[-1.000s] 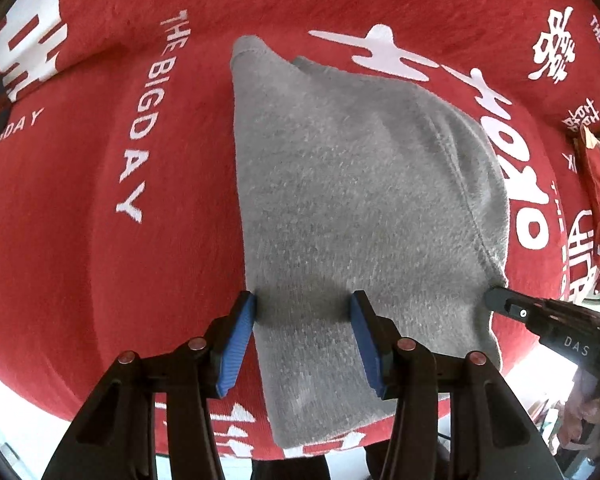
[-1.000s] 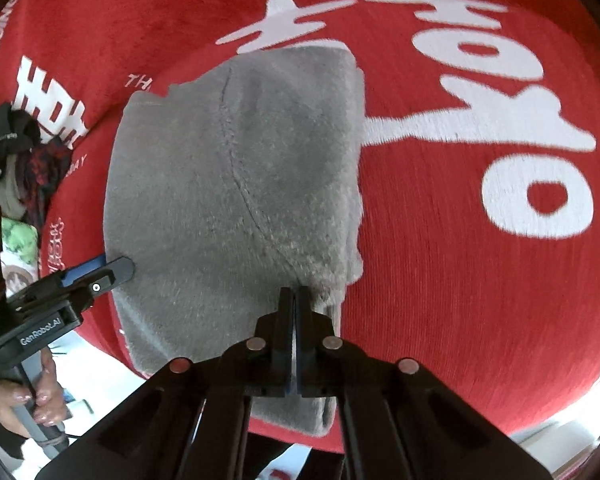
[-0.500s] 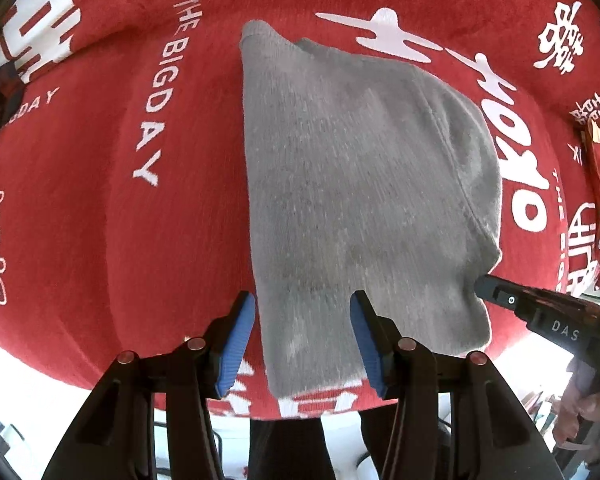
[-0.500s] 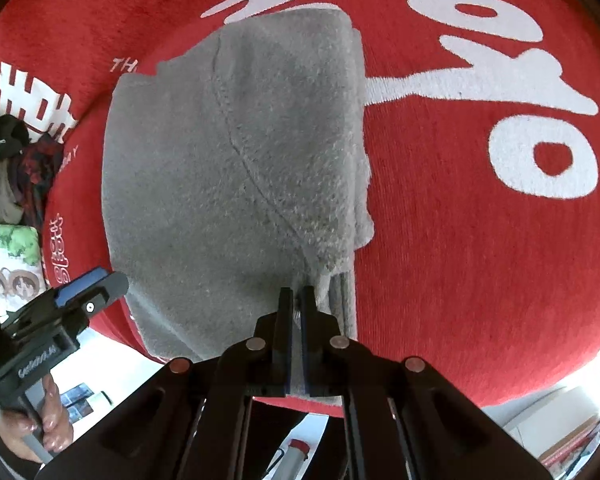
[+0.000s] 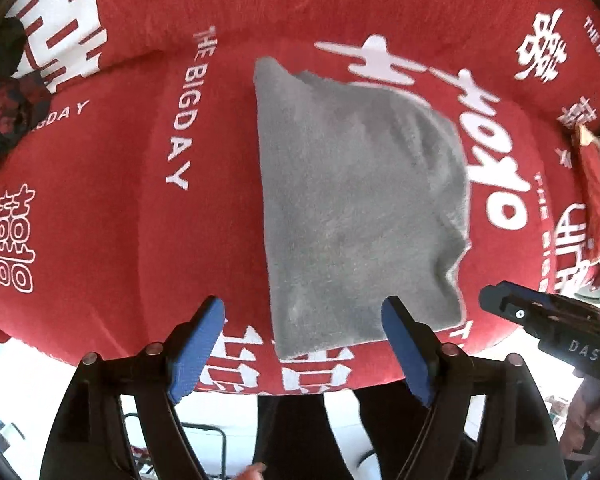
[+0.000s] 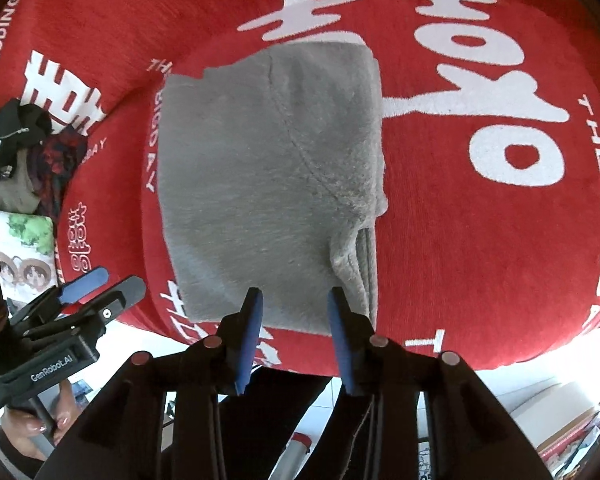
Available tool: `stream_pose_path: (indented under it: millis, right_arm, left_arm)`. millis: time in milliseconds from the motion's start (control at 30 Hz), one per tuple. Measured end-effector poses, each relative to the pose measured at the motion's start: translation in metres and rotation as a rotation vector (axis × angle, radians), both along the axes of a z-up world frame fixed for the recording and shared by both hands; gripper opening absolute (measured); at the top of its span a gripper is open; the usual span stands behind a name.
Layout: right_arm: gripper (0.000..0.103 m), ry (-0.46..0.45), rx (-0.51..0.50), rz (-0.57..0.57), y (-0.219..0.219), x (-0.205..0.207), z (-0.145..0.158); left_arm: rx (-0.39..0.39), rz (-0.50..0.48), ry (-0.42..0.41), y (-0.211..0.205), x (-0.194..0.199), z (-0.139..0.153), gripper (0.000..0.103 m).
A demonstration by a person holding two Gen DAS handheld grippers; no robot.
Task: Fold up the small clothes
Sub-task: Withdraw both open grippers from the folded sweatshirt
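A grey, fuzzy, small garment [image 5: 360, 208] lies folded into a thick rectangle on a red woven cover with white letters [image 5: 112, 184], close to the near edge of that cover. In the right wrist view a curved seam runs over its top layer, and a ribbed edge shows at its near right corner.

The left gripper [image 5: 306, 344] hangs above the near end of the garment with its blue pads wide apart, and the jaws are opening; nothing is between them, the cloth lies below. The right gripper [image 6: 296, 328] is also above the near edge; its jaws are opening too, less wide, and they pinch nothing. Both grippers seem clear of the cloth.

The step in hand seems to be the release after a fold: the garment is laid down and both tools let it go. The fold looks nearly done, although the far edge is a little uneven. The next move probably calls for moving away without catching the fluffy cloth, then either one more fold or taking another piece from the pile of dark clothes [image 6: 24, 148] at the left.
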State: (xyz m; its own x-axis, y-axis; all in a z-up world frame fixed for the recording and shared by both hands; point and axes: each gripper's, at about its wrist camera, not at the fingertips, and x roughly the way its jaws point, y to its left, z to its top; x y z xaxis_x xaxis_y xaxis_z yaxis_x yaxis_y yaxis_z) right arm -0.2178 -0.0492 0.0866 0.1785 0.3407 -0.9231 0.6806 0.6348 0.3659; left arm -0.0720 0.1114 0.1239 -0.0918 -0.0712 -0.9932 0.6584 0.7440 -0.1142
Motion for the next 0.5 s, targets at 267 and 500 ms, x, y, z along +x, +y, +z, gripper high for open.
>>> stream_pose_path:
  millis: [267, 500]
  right_arm:
    - [0.08, -0.016, -0.174, 0.036, -0.006, 0.007, 0.049]
    - [0.085, -0.018, -0.31, 0.058, -0.007, 0.014, 0.08]
  left_arm:
    - [0.0, -0.034, -0.192, -0.008, 0.005, 0.05, 0.103]
    - [-0.044, 0.022, -0.159, -0.006, 0.017, 0.066, 0.103]
